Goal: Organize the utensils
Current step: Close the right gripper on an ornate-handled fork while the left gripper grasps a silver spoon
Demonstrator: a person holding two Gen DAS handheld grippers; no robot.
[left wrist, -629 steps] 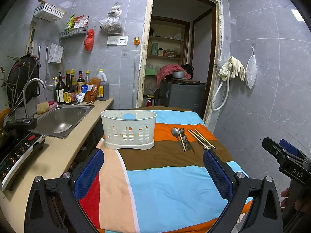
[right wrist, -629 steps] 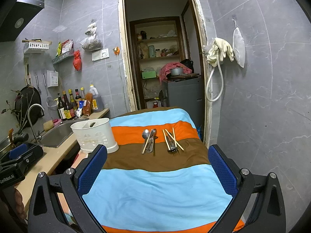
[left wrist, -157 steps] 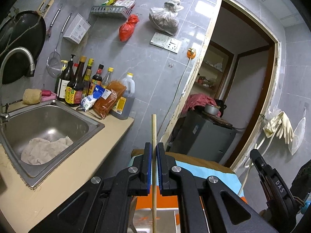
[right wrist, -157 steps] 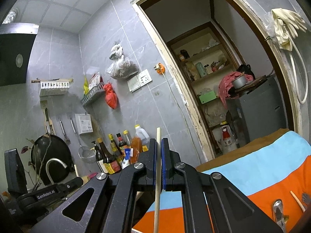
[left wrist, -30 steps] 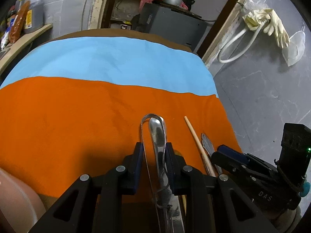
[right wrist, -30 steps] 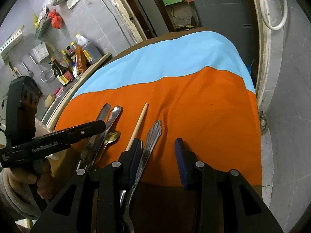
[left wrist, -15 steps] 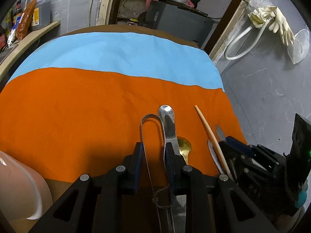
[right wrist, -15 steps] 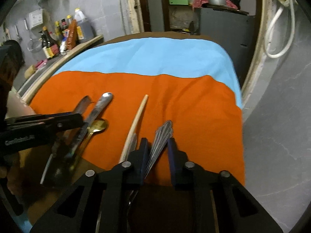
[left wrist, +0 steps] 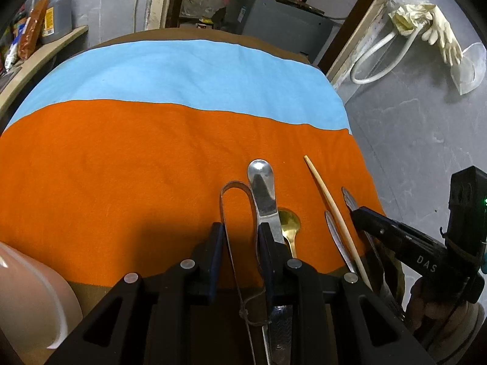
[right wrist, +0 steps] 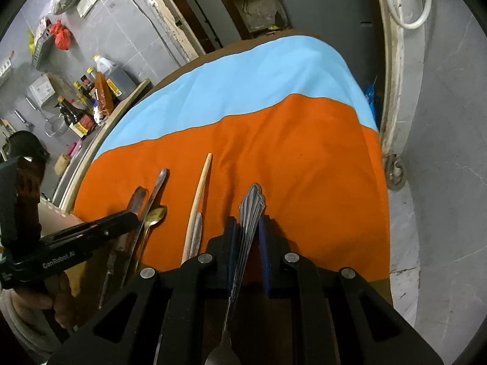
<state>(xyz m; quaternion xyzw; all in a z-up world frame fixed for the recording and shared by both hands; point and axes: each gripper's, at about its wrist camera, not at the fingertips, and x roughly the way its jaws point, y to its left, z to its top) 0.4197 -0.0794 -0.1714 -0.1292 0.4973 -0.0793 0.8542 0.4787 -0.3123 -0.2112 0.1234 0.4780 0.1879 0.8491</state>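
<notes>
My right tongs (right wrist: pixel 246 237) have just been closing on the ornate steel fork handle (right wrist: pixel 250 210) lying on the orange cloth (right wrist: pixel 304 167) — thin, stiff, slippery; grip mid-handle. Left tongs (left wrist: pixel 240 243) clamp the wire-loop steel tool (left wrist: pixel 236 200).

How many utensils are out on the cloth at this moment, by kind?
Chopstick: 1
Gold spoon: 1
Knife: 1
Wire loop: 1
Ornate handle, head unclear: 1
Plain handle, head hidden: 1
Total: 6
</notes>
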